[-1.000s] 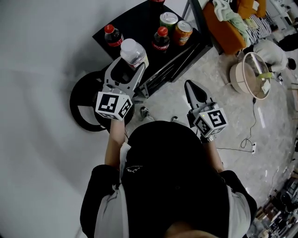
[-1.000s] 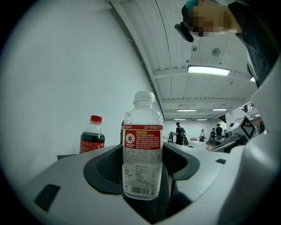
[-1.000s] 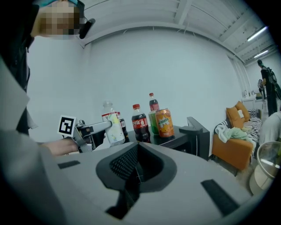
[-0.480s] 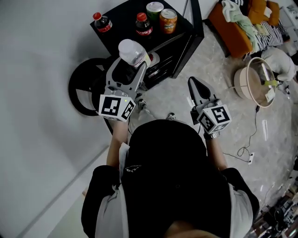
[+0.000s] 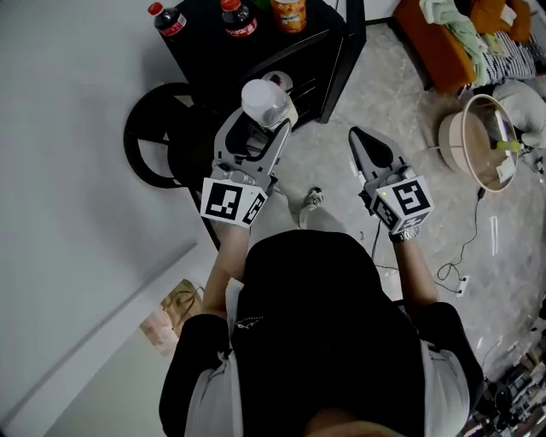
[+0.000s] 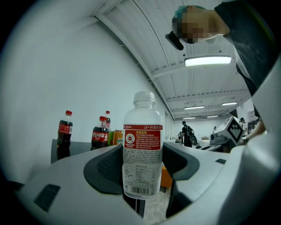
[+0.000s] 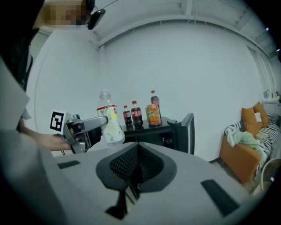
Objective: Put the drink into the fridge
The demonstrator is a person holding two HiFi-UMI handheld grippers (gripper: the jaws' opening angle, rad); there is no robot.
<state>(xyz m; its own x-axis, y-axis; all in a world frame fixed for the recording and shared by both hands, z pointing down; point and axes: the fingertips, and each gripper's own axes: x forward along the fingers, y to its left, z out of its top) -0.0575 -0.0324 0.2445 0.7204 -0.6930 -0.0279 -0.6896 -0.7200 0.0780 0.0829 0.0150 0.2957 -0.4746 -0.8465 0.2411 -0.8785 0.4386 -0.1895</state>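
My left gripper [image 5: 263, 121] is shut on a clear drink bottle [image 5: 264, 101] with a white cap and a red-and-white label [image 6: 142, 149], held upright above the floor. The small black fridge [image 5: 294, 60] stands just beyond it, its door [image 5: 348, 47] swung open. Two cola bottles [image 5: 168, 19] and an orange can [image 5: 290, 13] stand on its top. To the right, my right gripper [image 5: 358, 136] is shut and holds nothing. In the right gripper view the left gripper [image 7: 81, 127] carries the bottle [image 7: 109, 121] left of the fridge [image 7: 169, 132].
A black round base [image 5: 153, 141] lies on the floor left of the fridge. A beige round basket [image 5: 478, 141] and an orange sofa [image 5: 439, 47] are at the right, with a cable [image 5: 465, 247] on the floor. A paper bag [image 5: 171, 311] rests by the wall.
The fridge has slid toward the top of the head view. The left gripper with the bottle now sits further right, in front of the open door. Both grips are unchanged.
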